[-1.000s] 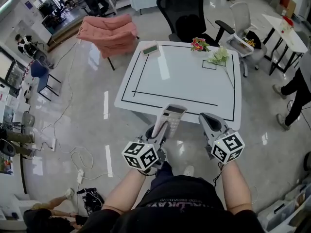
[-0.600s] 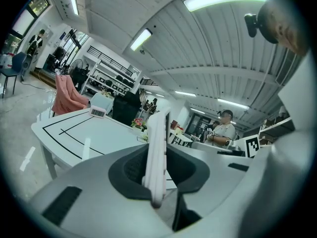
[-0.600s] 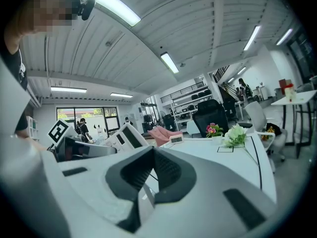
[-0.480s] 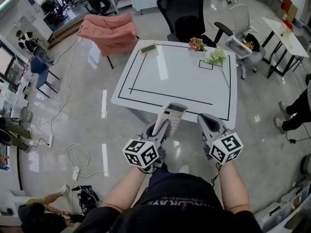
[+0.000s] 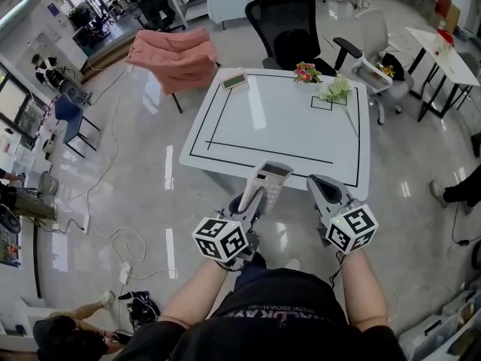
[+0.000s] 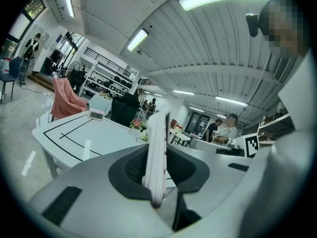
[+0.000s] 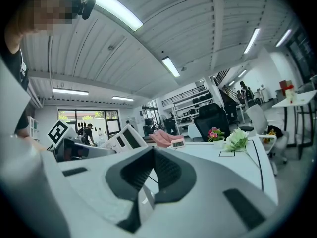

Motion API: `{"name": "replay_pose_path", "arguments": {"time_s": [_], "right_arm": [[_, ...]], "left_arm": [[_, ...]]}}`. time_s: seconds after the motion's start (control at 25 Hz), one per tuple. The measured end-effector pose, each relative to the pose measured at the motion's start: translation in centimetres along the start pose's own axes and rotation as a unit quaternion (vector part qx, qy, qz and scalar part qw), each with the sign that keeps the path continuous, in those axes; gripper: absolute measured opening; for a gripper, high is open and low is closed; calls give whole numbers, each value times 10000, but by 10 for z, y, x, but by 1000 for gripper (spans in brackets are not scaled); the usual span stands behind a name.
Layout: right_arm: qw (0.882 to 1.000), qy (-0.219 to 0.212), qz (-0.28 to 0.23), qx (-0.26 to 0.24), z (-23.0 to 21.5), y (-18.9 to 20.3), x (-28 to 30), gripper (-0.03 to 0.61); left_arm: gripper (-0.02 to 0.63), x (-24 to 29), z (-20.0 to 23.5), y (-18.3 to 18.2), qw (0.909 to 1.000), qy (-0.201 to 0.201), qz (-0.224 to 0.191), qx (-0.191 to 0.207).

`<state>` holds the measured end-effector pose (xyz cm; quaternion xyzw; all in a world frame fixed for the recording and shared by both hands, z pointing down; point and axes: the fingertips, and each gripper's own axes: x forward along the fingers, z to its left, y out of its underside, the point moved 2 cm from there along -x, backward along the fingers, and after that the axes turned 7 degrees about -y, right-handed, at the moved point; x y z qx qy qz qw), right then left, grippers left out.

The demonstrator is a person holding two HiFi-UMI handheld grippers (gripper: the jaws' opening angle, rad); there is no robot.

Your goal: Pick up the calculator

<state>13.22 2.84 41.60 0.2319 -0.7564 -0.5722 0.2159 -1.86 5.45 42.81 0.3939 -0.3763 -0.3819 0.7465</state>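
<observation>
Your left tongs [image 5: 254, 201] are shut tight on the flat white plastic calculator [image 5: 269, 183]. The calculator stands on its thin edge between the two jaws. Both jaws press on it, and its top end sticks out past the tips. It is up in the air by the near edge of the square white worktop with black lines [image 5: 285, 126], and it does not touch the worktop.

Your right tongs [image 5: 323, 190] are closed all the way and hold nothing. They are by the near edge of the worktop too.

On the far side of the worktop sit a small pale box with a screen [image 5: 234, 80], a bunch of pink flowers [image 5: 305, 71] and some white flowers [image 5: 337, 89].
</observation>
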Motion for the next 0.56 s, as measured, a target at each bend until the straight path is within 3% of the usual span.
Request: {"name": "replay_pose_path", "arguments": {"time_s": [0.56], "right_arm": [[10000,28,-18,64,1,6,0,0]], "left_arm": [[75,0,-1,0,9999,66,98,78]]}}
